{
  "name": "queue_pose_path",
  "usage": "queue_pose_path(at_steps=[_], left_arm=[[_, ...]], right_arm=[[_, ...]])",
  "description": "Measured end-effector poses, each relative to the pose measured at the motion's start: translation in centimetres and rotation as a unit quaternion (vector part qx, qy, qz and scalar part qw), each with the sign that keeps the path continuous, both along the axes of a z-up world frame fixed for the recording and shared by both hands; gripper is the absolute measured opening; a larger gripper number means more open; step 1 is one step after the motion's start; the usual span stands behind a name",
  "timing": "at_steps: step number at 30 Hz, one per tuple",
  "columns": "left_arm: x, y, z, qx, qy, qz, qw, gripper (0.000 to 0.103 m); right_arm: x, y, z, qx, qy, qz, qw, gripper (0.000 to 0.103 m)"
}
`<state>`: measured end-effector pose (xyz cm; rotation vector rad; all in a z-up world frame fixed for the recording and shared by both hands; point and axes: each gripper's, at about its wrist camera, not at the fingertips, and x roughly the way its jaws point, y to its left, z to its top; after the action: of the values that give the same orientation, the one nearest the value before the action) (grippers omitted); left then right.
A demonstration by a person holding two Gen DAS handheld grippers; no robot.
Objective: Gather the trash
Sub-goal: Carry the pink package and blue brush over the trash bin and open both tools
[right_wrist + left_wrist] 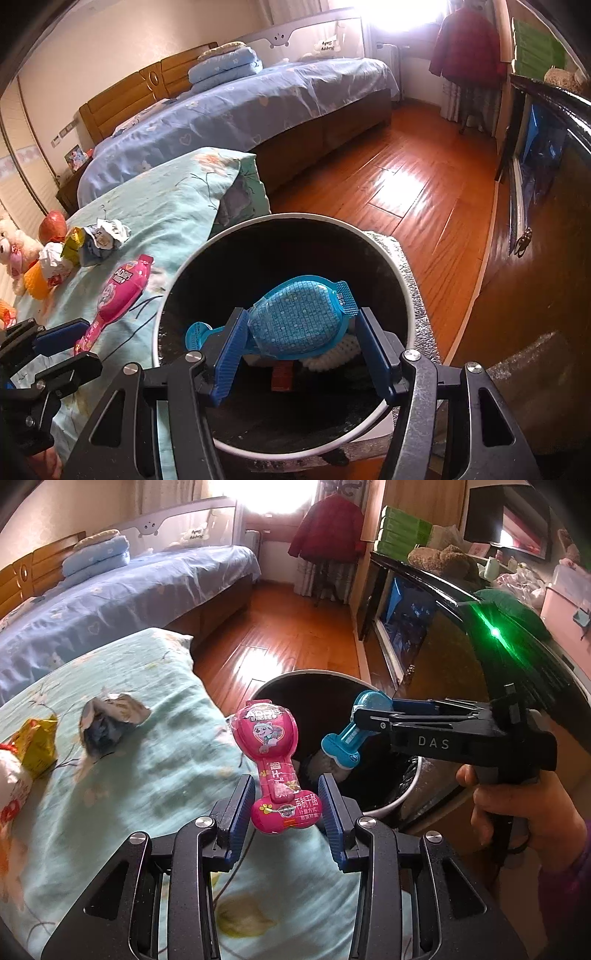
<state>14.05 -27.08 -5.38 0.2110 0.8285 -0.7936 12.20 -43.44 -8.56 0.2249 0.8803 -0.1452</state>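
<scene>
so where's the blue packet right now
The blue packet sits in the right gripper, over the open trash bin, right of the pink packet.
</scene>
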Motion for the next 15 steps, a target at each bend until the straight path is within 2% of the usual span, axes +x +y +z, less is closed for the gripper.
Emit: queue_pose_path(at_steps=[12, 15], left_arm=[[1.0, -1.4, -1.0, 0.008, 0.023, -0.012, 0.9996, 0.036], [1.3, -1.1, -1.0, 0.001, 0.032, -0.010, 0.9994, 0.038]], right_arm=[[0.2, -1.4, 0.1, -0.002, 0.011, -0.008, 1.000, 0.063], [0.3, -1.7, 0.0, 0.012, 0.013, -0.011, 1.000, 0.064]])
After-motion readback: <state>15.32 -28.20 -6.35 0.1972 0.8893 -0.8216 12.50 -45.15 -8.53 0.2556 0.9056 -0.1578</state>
